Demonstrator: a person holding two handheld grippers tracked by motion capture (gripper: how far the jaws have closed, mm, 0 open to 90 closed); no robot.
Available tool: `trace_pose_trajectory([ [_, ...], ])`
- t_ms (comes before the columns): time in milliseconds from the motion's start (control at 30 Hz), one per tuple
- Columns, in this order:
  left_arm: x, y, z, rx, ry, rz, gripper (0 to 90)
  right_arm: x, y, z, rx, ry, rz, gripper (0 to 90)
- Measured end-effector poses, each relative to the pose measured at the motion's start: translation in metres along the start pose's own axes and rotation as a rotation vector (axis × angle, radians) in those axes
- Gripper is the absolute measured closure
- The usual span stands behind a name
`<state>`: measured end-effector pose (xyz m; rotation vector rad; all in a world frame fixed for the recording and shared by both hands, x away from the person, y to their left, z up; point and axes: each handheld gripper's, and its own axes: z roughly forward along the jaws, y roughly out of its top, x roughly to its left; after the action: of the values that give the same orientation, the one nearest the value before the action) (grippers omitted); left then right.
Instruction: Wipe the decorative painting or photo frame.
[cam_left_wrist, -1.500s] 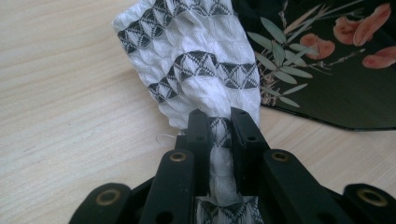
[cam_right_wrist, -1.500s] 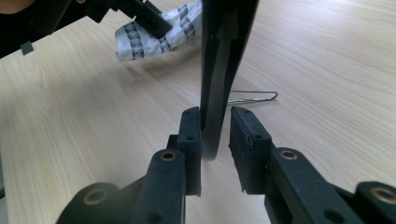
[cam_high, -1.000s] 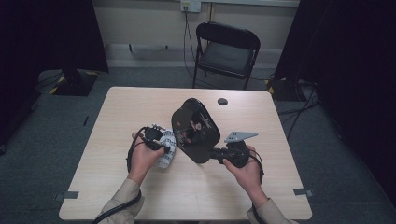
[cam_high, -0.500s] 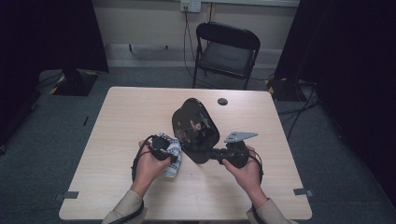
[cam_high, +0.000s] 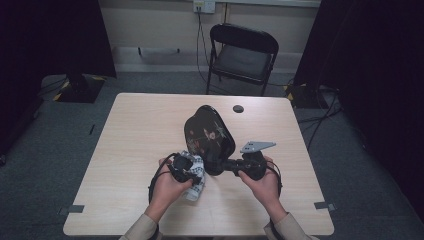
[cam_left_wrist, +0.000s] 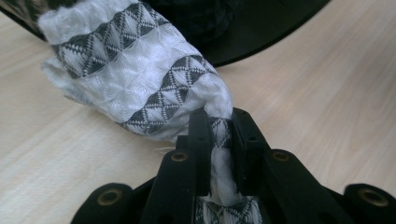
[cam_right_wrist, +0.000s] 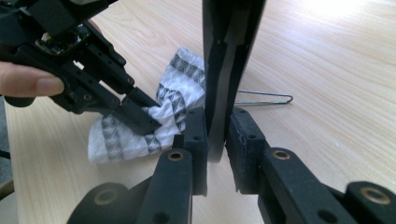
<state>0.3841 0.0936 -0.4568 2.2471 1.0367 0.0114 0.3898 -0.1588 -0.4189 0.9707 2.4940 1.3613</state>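
Moved: left gripper (cam_high: 186, 169) with cloth (cam_left_wrist: 135, 79), nearer the tray.
Right gripper (cam_right_wrist: 215, 135): clamped on tray (cam_high: 208, 132) edge, tilted up.
Cloth: pinched, probably touching tray.
Room: bare table (cam_high: 135, 130) left.

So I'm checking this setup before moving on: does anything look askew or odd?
Mostly no. The black tray is tipped up on edge in the right gripper, and a thin wire piece lies loose beyond it.

The left gripper (cam_high: 192, 172) with the white cloth (cam_high: 196, 175) has slid toward the person, from beside the black tray (cam_high: 209, 134) to below its edge.
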Motion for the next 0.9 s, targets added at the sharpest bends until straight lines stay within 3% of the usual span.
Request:
trace_pose_trajectory([
  [67, -0.002, -0.001, 0.001, -0.006, -0.007, -0.006, 80.0, 0.0, 0.0, 0.0, -0.001, 0.0, 0.0, 79.1],
  [667, -0.032, -0.012, -0.001, -0.004, -0.095, 0.082, 80.1, 0.0, -0.001, 0.0, -0.002, -0.003, 0.002, 79.2],
  [800, -0.031, -0.019, -0.008, -0.014, -0.101, 0.089, 80.0, 0.0, -0.001, 0.0, -0.005, -0.004, 0.003, 79.1],
  [900, -0.024, -0.026, -0.014, -0.028, -0.086, 0.064, 80.1, 0.0, -0.001, 0.0, -0.005, -0.006, 0.0, 79.0],
])
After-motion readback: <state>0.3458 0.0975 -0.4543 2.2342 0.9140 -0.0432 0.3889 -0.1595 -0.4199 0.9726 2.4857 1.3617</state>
